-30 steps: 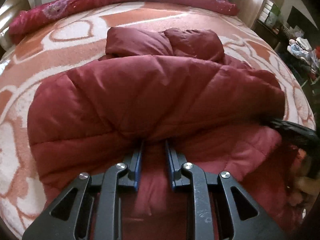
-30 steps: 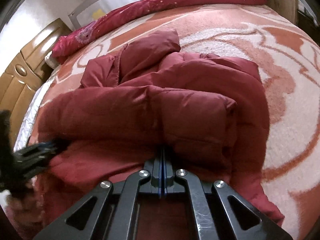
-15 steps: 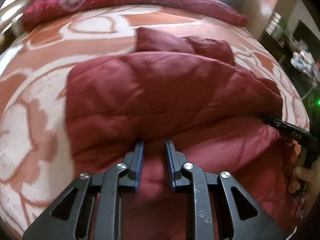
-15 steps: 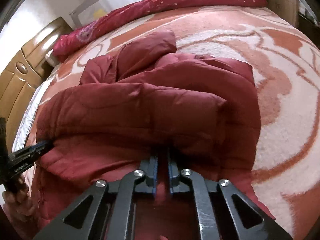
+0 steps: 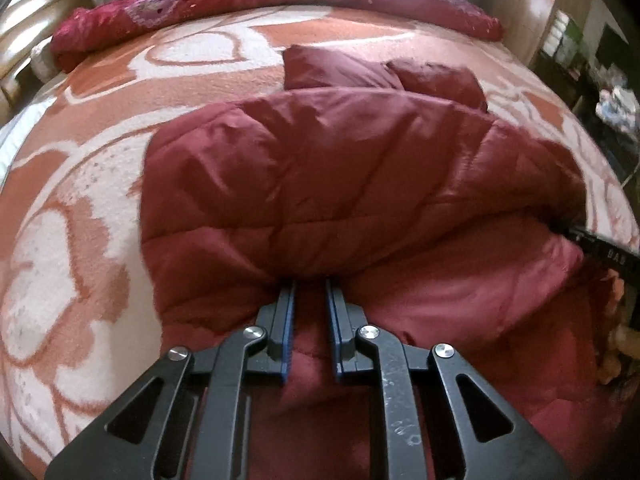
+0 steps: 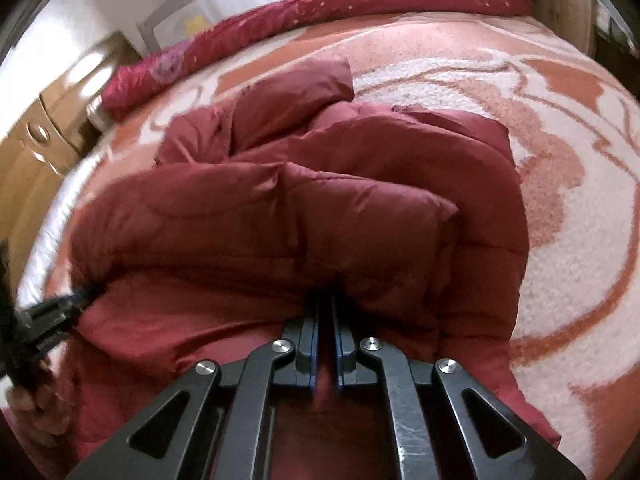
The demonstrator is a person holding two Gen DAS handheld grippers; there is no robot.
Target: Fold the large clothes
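Note:
A large dark red puffer jacket (image 5: 340, 184) lies on the bed, its lower part folded over itself into a thick roll; it also shows in the right wrist view (image 6: 304, 220). My left gripper (image 5: 310, 286) has its jaws a little apart with a fold of jacket between them, tips under the roll's left part. My right gripper (image 6: 327, 294) has a narrow gap with fabric in it, tips under the roll's right part. Each gripper shows at the edge of the other's view: the right one (image 5: 600, 246), the left one (image 6: 60, 306).
The bed has an orange and white patterned blanket (image 5: 80, 208). A rolled red quilt (image 5: 240, 4) lies along the far edge. A wooden cabinet (image 6: 36, 148) stands at the left of the bed. Cluttered shelves (image 5: 600, 80) stand at the right.
The right gripper's jaws went from fully shut to slightly apart. The left gripper has shifted left, and the jacket roll sits further toward the jacket's far end.

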